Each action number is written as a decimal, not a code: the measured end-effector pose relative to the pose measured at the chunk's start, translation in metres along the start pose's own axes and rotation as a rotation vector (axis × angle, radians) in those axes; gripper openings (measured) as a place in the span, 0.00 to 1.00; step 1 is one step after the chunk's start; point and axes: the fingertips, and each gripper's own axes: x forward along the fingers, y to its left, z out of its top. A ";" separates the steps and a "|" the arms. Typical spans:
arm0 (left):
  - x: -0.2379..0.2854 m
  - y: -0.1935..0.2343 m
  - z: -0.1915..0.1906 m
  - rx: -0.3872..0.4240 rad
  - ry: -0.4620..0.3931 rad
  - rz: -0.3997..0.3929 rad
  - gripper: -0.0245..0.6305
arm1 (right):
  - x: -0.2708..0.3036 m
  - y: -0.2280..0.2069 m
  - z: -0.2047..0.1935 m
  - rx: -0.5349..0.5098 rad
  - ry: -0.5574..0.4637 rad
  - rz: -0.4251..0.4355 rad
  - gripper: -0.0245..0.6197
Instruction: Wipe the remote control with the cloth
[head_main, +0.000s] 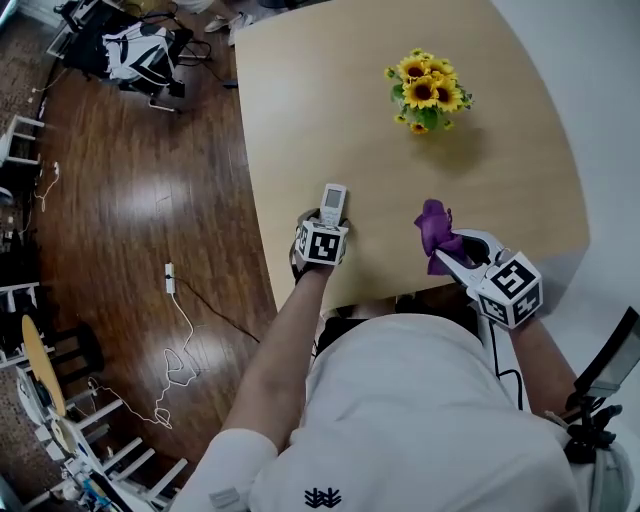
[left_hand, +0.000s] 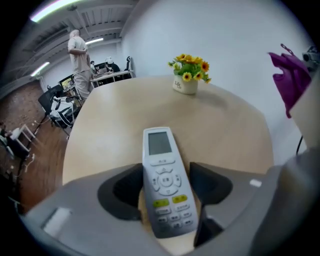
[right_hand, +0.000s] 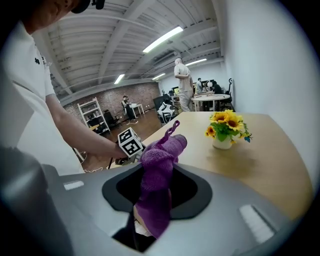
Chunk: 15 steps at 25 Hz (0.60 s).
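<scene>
My left gripper (head_main: 327, 224) is shut on the lower half of a white remote control (left_hand: 164, 178). The remote (head_main: 332, 203) points away over the near edge of the table, its screen and buttons facing up. A purple cloth (right_hand: 159, 181) hangs bunched between the jaws of my right gripper (head_main: 447, 243), which is shut on it. In the head view the cloth (head_main: 436, 233) is held above the table, to the right of the remote and apart from it. From the left gripper view the cloth (left_hand: 290, 81) shows at the upper right.
A small white pot of sunflowers (head_main: 426, 95) stands on the far part of the round wooden table (head_main: 340, 110). Wooden floor with a cable and power strip (head_main: 170, 279) lies to the left. Chairs and a standing person (left_hand: 79, 48) are in the background.
</scene>
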 end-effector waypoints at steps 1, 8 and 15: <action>0.001 -0.002 0.000 0.003 -0.008 -0.015 0.50 | 0.000 -0.003 0.003 0.014 -0.006 -0.012 0.23; 0.000 -0.009 0.011 0.032 -0.016 -0.103 0.47 | 0.010 -0.008 0.023 0.017 -0.030 -0.034 0.23; -0.074 -0.017 0.056 -0.196 -0.227 -0.319 0.47 | 0.017 -0.001 0.044 -0.002 -0.073 -0.051 0.23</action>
